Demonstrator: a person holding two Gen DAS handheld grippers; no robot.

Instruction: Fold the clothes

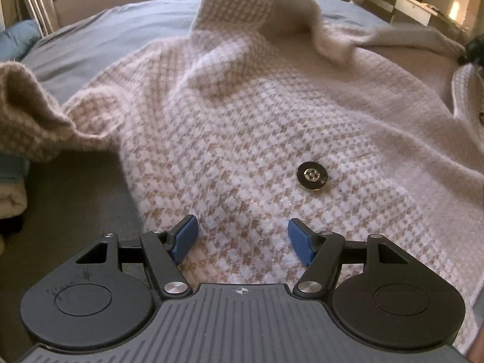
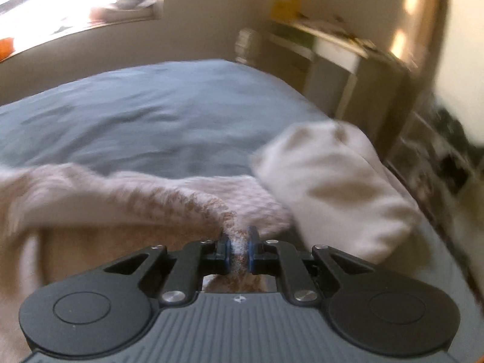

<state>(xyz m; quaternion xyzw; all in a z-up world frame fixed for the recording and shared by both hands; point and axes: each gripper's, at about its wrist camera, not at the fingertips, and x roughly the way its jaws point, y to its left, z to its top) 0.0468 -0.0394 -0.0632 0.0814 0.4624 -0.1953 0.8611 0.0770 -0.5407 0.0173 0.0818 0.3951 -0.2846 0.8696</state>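
Meanwhile the left tongs [image 1: 243,236] gape over the houndstooth cardigan [image 1: 242,127], whose edge the right tongs [image 2: 237,249] pinch.

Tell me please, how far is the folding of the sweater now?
Early stage. Done: the sweater lies on the bed, button up, but rumpled, one flap standing up. In hand: the right gripper is shut on a sweater edge; the left gripper is open above the knit, holding nothing. Left: smoothing it and all the folds; none is visible yet.
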